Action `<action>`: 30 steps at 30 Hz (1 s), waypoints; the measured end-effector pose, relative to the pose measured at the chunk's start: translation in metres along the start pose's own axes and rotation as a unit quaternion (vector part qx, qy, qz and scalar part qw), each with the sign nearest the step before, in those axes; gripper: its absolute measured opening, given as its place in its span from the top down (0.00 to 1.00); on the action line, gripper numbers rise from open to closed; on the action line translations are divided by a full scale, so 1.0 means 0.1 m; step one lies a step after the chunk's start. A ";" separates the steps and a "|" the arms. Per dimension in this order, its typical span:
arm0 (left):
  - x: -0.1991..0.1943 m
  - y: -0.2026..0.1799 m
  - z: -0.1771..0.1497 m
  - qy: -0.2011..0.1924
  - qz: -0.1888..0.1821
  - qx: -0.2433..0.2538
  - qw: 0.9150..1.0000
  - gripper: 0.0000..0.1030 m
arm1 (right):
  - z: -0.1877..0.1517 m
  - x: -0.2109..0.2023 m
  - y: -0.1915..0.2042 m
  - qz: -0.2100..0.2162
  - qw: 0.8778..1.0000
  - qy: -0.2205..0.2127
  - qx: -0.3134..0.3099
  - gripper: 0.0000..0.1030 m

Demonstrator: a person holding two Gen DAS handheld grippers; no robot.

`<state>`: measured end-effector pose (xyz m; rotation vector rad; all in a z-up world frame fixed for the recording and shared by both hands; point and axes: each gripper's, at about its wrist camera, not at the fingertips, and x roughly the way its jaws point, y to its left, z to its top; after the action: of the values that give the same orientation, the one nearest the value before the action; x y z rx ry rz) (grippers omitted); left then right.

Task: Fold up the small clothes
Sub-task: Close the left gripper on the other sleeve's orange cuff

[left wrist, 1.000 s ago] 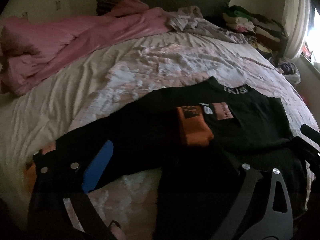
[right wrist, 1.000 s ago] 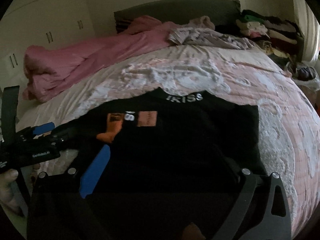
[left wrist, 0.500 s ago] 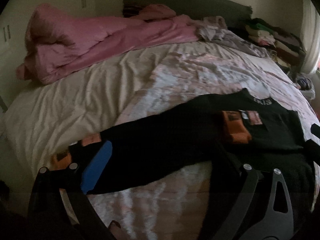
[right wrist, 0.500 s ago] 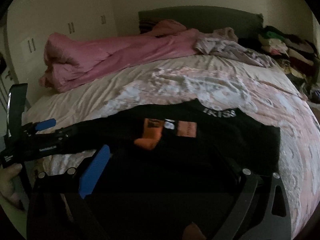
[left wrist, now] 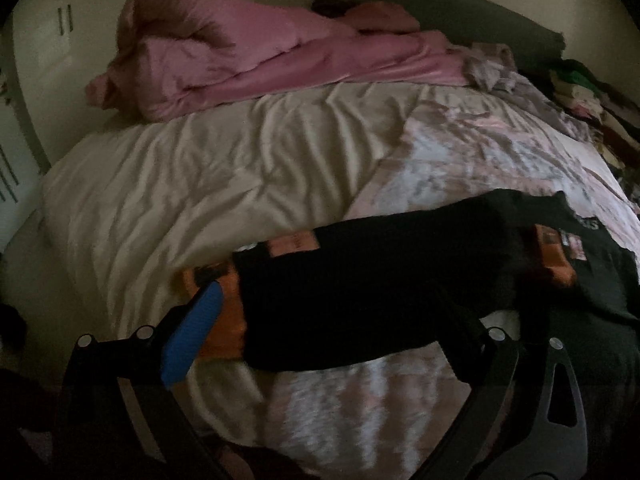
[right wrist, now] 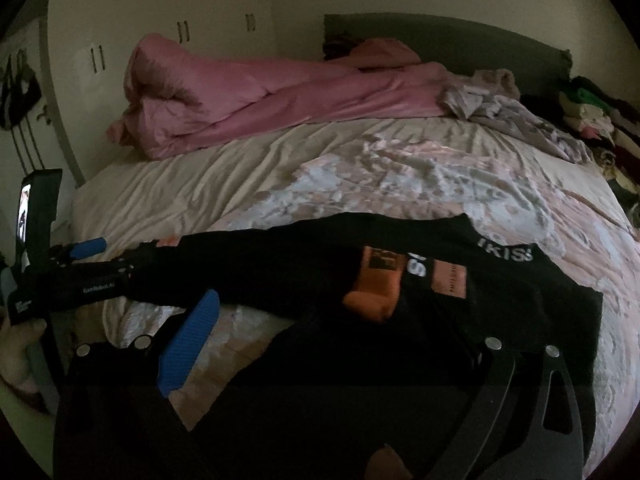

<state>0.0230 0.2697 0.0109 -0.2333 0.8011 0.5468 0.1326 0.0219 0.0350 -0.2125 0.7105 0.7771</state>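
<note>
Roughly, by size:
bed (left wrist: 208,184): rumpled sheet, pink duvet (right wrist: 248,96) at the head
black shirt (right wrist: 460,320): flat on the near side, sleeve stretched left
left gripper (left wrist: 332,344): fingers spread, over the sleeve
right gripper (right wrist: 340,360): spread, over the hem

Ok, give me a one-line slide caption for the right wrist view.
Black shirt spread on the bed, its sleeve stretched toward the left gripper.

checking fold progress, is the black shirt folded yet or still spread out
Partly folded: the black shirt lies flat on the bed, one sleeve stretched sideways, an orange printed flap turned over.
</note>
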 end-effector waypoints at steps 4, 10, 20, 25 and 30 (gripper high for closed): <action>0.07 0.20 -0.05 0.015 0.012 -0.021 1.000 0.10 | 0.01 0.12 0.12 0.007 1.000 0.009 -0.012 0.04; 0.20 0.52 -0.12 0.036 0.023 -0.057 0.997 0.10 | -0.02 0.31 0.29 0.012 0.999 0.028 -0.032 0.04; 0.52 0.85 -0.26 0.090 -0.007 -0.132 0.987 0.10 | -0.09 0.46 0.43 0.019 0.998 0.041 -0.039 0.04; 0.59 0.78 -0.27 0.086 -0.021 -0.140 0.986 0.34 | -0.14 0.49 0.37 0.017 0.998 0.046 -0.028 0.04; 0.69 0.64 -0.22 0.077 -0.020 -0.129 0.988 0.67 | -0.18 0.46 0.24 0.011 0.999 0.044 -0.008 0.04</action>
<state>0.0136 0.3407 -0.0540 -0.5339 0.8721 0.5999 0.1292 0.0577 -0.0068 -0.2545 0.7923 0.7984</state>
